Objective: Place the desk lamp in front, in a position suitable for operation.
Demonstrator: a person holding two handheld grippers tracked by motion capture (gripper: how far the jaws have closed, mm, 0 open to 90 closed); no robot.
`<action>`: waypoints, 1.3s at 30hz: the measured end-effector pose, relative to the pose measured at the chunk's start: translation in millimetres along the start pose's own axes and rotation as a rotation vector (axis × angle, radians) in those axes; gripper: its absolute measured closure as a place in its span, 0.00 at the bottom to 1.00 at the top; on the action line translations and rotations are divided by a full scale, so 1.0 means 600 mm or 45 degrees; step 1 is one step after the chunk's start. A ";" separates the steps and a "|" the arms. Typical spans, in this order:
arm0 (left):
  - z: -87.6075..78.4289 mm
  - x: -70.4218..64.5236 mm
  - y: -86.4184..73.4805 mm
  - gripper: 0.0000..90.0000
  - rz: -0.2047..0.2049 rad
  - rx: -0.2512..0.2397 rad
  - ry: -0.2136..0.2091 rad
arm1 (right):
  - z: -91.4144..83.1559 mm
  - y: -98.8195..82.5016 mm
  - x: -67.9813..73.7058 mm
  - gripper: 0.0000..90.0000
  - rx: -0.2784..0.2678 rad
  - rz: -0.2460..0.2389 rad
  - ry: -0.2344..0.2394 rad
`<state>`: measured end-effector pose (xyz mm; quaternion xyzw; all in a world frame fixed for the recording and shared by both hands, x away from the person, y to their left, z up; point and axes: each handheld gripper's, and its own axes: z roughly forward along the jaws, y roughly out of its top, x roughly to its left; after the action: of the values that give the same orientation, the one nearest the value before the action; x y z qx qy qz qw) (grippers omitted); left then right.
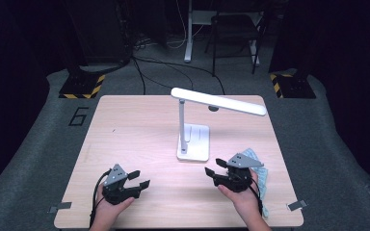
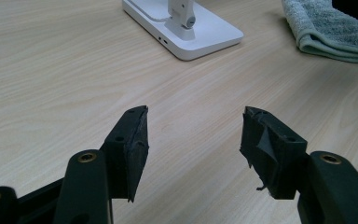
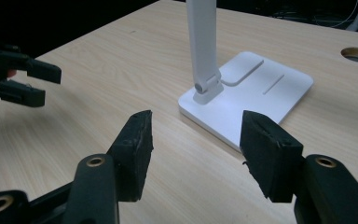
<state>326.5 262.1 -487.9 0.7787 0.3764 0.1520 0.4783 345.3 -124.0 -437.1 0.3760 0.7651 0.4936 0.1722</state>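
- Left gripper (image 1: 138, 182): jaws spread wide, nothing between them, pads touching nothing. In the left gripper view there's just bare wood between the fingertips (image 2: 135, 135).
- Right gripper (image 1: 216, 168): also wide open and empty. Its own view has the jaws framing the near corner of the desk lamp (image 1: 192, 139), not touching it.
- No containers on the table (image 1: 125, 125), just the lamp and a towel.
- The white lamp stands around the middle of the table, its flat base a bit toward the near edge, its head reaching toward the right edge.
- The pale green towel (image 1: 261, 174) lies folded near the right edge, partly under the right hand.
- Both hands come in over the near edge; the left gripper points forward and right, the right one left toward the lamp base.
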 end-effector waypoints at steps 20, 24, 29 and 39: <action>0.000 -0.001 -0.002 0.46 -0.057 -0.018 -0.009 | 0.089 0.065 -0.002 0.56 0.032 -0.130 -0.046; 0.000 0.003 -0.001 0.46 -0.023 -0.013 -0.005 | 0.105 0.070 -0.008 0.55 0.023 -0.126 -0.048; 0.000 0.005 0.000 0.46 0.008 -0.007 -0.003 | 0.115 0.078 -0.013 0.56 0.037 -0.113 -0.067; 0.000 0.006 -0.001 0.46 -0.008 -0.013 -0.003 | 0.135 0.095 -0.016 0.59 0.003 -0.120 -0.103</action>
<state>328.6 264.7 -488.7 0.7753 0.3774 0.1516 0.4833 426.4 -67.4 -424.5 0.3594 0.7750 0.4683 0.2256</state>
